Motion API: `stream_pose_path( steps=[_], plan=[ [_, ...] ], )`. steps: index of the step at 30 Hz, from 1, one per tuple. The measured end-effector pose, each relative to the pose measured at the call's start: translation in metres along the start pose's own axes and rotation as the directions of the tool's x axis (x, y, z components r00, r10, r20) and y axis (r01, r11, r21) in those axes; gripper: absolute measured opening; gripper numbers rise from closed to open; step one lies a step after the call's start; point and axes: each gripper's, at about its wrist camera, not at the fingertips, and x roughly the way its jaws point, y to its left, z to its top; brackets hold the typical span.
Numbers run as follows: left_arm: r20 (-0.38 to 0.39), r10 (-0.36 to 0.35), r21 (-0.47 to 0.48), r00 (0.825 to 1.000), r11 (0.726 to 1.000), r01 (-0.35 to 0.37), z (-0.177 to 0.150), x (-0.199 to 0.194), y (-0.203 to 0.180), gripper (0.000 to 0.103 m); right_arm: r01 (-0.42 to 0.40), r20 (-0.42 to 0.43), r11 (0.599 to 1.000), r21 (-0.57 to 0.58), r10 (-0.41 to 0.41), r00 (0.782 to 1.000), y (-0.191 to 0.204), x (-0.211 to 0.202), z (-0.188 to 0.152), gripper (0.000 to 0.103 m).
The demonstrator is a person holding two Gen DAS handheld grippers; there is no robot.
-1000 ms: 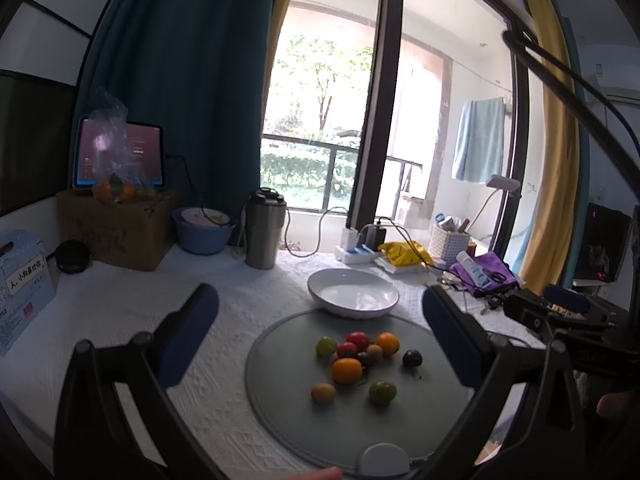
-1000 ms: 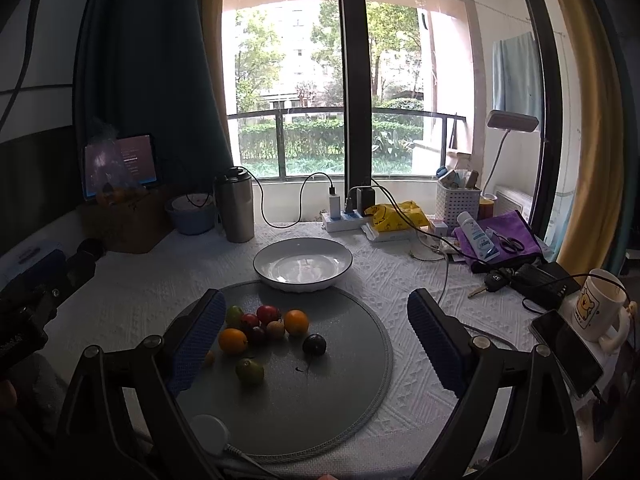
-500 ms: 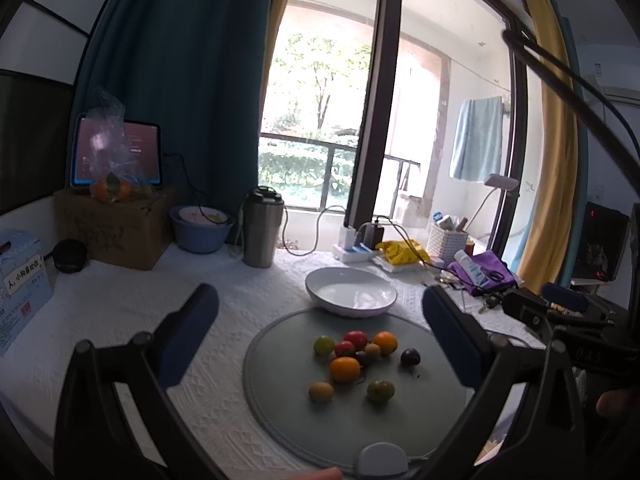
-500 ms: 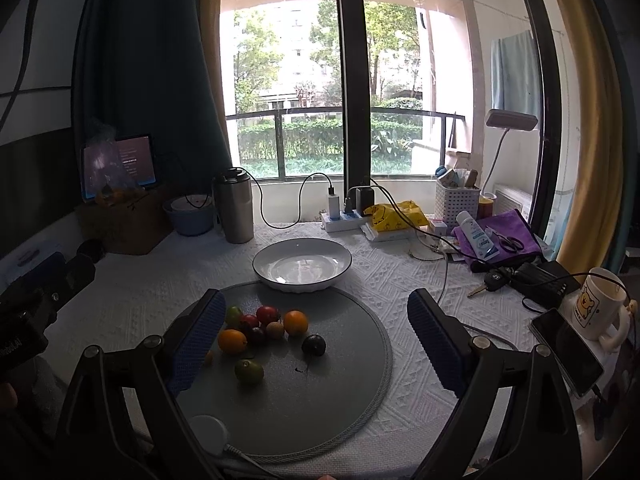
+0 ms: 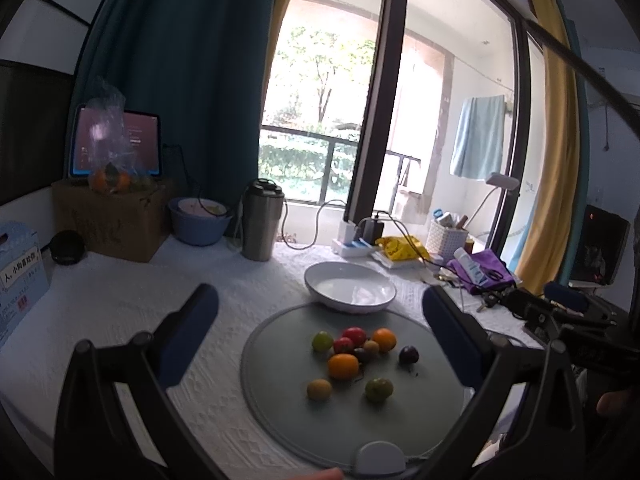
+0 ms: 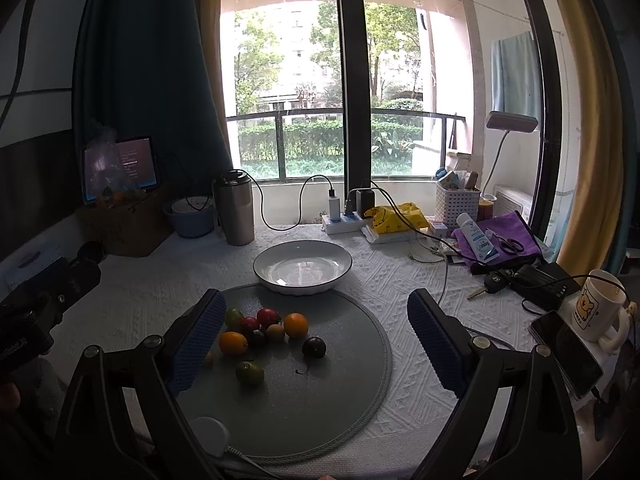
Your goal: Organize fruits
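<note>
Several small fruits lie on a round grey mat (image 5: 280,400) (image 6: 340,400): an orange (image 5: 343,365) (image 6: 232,343), a second orange (image 5: 384,339) (image 6: 296,325), a red tomato (image 5: 354,335) (image 6: 267,315), a dark plum (image 5: 408,355) (image 6: 313,347), green fruits (image 5: 378,389) (image 6: 249,372) and a yellow one (image 5: 319,389). An empty white bowl (image 5: 350,292) (image 6: 303,266) stands just behind the mat. My left gripper (image 5: 320,328) and right gripper (image 6: 316,332) are both open and empty, held above the mat's near side.
A steel thermos (image 5: 261,220) (image 6: 236,208), a blue bowl (image 5: 199,226), a cardboard box (image 5: 108,220), a power strip with cables (image 6: 340,220) and a purple cloth with scissors (image 6: 500,240) stand at the back. A mug (image 6: 598,306) and phone (image 6: 568,352) lie at the right.
The left wrist view has shifted slightly, the scene sliding a little left and up. The right view is almost unchanged. No fruit has moved.
</note>
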Motion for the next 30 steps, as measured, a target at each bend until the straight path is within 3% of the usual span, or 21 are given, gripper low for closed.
stream_pose_path(
  steps=[13, 30],
  plan=[
    [-0.095, 0.019, -0.030, 0.995, 0.999, -0.022, -0.005, 0.019, 0.007, 0.103, 0.000, -0.002, 1.000, 0.003, 0.000, 1.000, 0.000, 0.000, 0.001, 0.094],
    [-0.082, 0.005, -0.013, 0.997, 1.000, -0.006, -0.003, 0.013, 0.006, 0.103, -0.011, -0.018, 1.000, -0.001, 0.011, 1.000, 0.003, 0.002, 0.001, 0.094]
  ],
)
